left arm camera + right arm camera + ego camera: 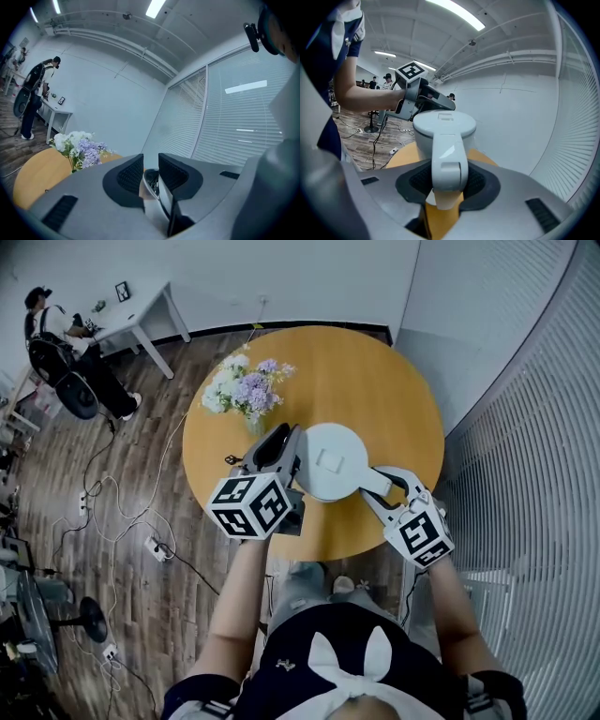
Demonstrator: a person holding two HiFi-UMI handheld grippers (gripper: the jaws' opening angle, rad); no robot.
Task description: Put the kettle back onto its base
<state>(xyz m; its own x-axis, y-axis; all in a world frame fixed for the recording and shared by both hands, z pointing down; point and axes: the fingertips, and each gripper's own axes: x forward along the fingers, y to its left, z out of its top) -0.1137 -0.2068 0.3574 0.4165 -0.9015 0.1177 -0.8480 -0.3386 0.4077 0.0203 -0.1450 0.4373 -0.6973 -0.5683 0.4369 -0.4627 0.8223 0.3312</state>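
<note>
As our right hand-held gripper (pixel 447 180) grasps the kettle (pixel 333 460) handle (pixel 449 150) and left hand-held gripper (pixel 151 174) its spout (pixel 152 185), seating remains.

Around my work spot
I see flowers (pixel 246 390) on the round bench (pixel 375 381), cables (pixel 122 512) across the floor (pixel 47 474), a person (pixel 70 357) far off.

No readable text, brand or number anywhere. The left marker cube (pixel 249 505) and right marker cube (pixel 419 535) carry only black-and-white square patterns, no letters. Framed item on the far desk (pixel 123 291) is too small to read.
</note>
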